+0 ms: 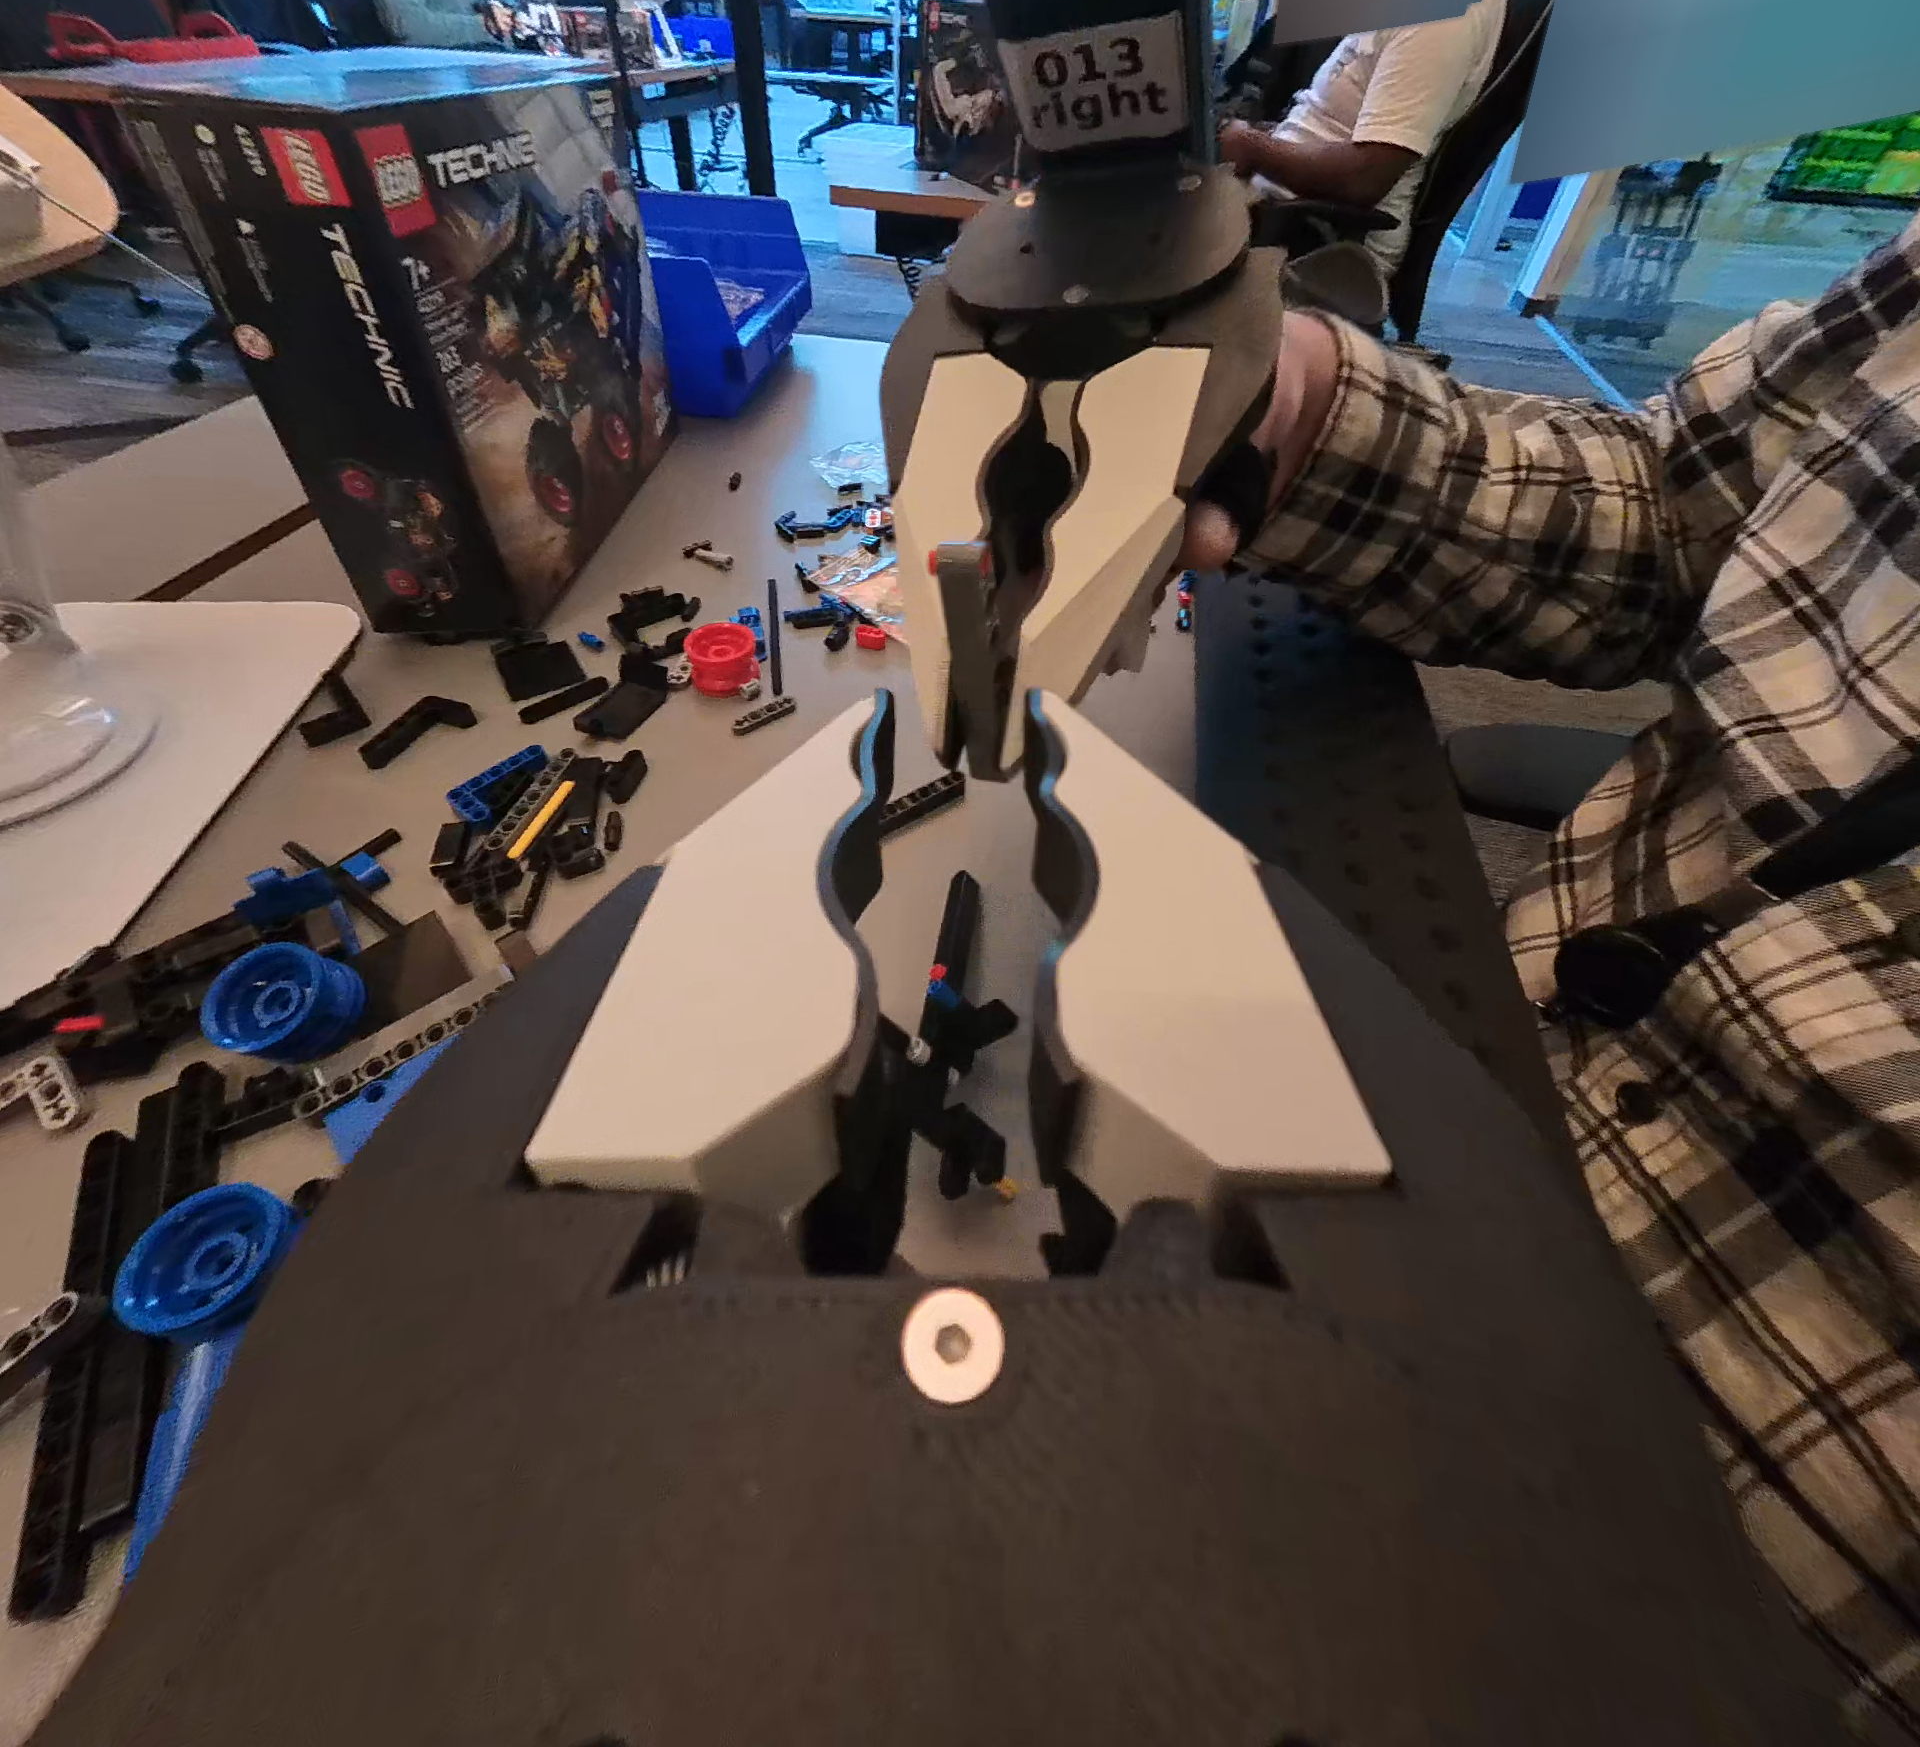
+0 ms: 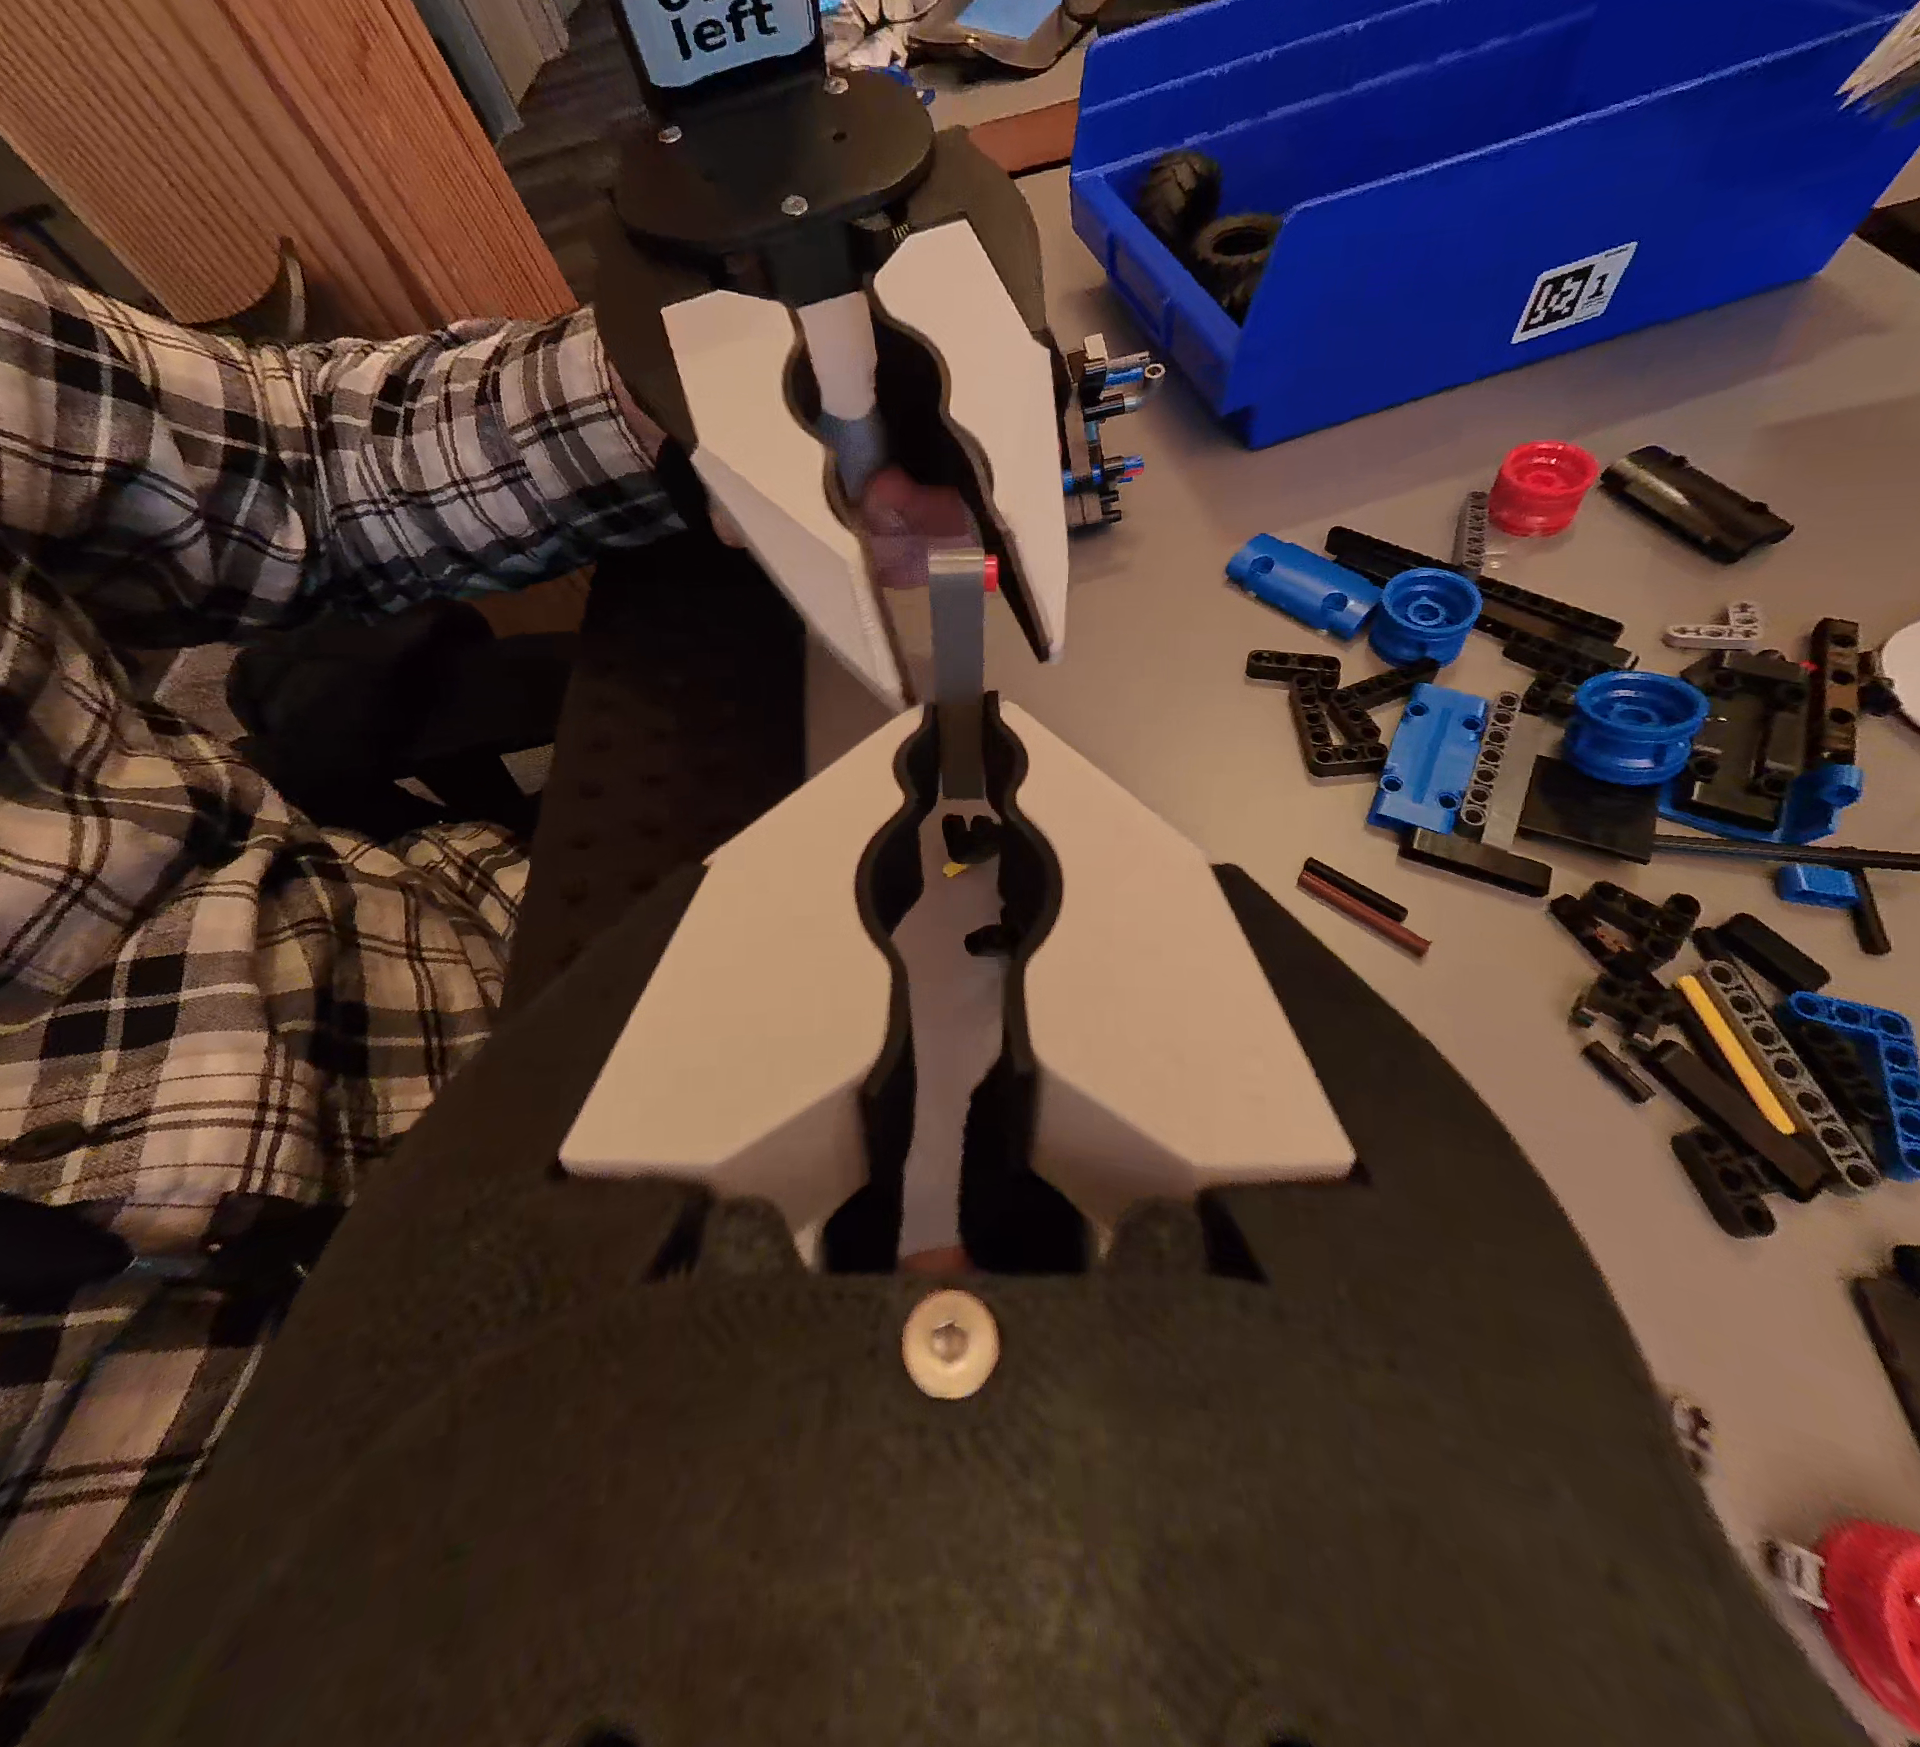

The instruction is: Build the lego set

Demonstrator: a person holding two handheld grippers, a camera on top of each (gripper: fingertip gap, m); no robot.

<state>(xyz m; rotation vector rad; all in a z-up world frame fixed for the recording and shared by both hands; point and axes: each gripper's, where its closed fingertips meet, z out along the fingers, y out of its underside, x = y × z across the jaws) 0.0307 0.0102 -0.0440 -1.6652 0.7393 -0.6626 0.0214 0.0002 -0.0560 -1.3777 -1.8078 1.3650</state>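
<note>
My right gripper point(image 2: 956, 721) is shut on the lower end of a grey beam point(image 2: 956, 648), which stands upright above the table with a red pin point(image 2: 989, 570) at its top. In the left wrist view the same beam point(image 1: 971, 648) rises between my left gripper's fingertips. My left gripper point(image 1: 961, 721) is open, with a gap between each pad and the beam. The two grippers face each other tip to tip. The left gripper point(image 2: 977, 674) shows open in the right wrist view too. A small black and blue assembly point(image 1: 951, 1001) lies on the table under the left gripper.
The set's box point(image 1: 416, 326) stands at the back left. A blue bin point(image 2: 1507, 139) holds black tyres point(image 2: 1205, 222). Loose black, blue and grey parts, blue wheels point(image 2: 1636, 721) and a red wheel point(image 1: 722, 658) are scattered over the table. A person's plaid sleeve point(image 1: 1558, 502) is close by. My left and right fingertips are right by each other.
</note>
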